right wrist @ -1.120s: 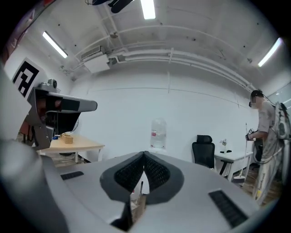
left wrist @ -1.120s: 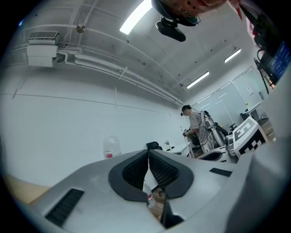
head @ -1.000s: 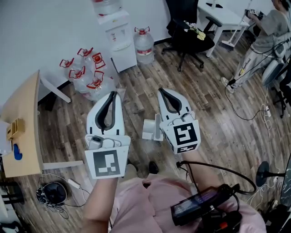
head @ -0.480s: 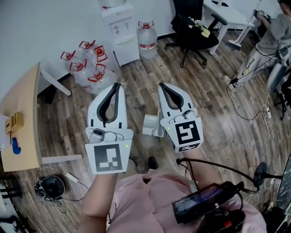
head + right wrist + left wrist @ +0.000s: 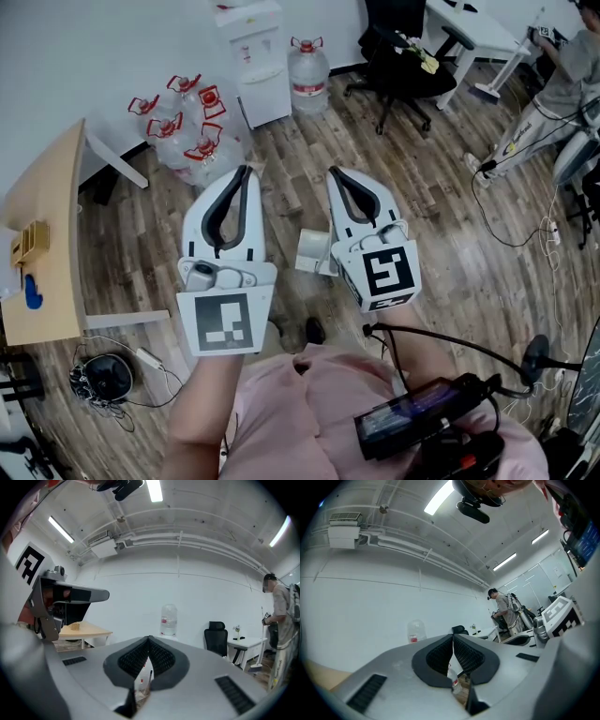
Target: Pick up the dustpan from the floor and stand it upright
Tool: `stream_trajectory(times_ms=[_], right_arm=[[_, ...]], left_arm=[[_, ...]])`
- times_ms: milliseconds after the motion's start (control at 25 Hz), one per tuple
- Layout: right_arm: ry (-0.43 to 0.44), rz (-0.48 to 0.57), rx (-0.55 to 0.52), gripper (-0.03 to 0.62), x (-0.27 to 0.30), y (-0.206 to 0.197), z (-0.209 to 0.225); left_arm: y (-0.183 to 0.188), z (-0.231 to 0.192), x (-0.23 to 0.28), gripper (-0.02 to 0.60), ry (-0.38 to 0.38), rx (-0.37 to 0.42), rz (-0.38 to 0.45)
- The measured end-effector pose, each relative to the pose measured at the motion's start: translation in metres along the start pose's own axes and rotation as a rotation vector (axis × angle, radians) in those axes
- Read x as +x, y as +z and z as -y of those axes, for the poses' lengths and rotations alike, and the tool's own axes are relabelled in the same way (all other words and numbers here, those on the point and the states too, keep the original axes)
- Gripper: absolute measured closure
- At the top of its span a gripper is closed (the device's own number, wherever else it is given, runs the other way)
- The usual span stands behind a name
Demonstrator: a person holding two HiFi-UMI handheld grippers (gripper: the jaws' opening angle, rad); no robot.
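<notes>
Your left gripper [image 5: 243, 172] is held up before you with its jaws pressed together on nothing, which I'd judge a ready pose rather than a reach. The pale dustpan [image 5: 311, 251] lies on the wooden floor [image 5: 450, 234] below, between both tools and partly hidden by your right gripper [image 5: 336, 173] — likewise closed and empty.

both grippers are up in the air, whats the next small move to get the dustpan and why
Probably open the right gripper and tilt it down toward the white dustpan on the floor, which shows beside it. Its jaws and those of the left gripper are shut on nothing, and both gripper views face the wall, not the floor.
</notes>
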State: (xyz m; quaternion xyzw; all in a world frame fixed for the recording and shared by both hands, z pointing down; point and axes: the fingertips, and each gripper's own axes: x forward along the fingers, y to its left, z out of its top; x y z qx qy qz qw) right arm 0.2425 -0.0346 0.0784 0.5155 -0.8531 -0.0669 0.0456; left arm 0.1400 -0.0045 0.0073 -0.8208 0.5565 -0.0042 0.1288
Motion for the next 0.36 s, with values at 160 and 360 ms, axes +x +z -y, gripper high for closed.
stream_trajectory(times_ms=[160,360], right_arm=[[0.000,-0.004,0.001,0.594,0.0003,0.0002,-0.0029],[-0.001,-0.002,0.002,0.594,0.0022,0.0028,-0.0037]], left_arm=[[0.0002,-0.0015,-0.0022,0.566,-0.002,-0.002,-0.002],[0.0016,-0.0033,-0.0020,0.566,-0.005,0.001,-0.002]])
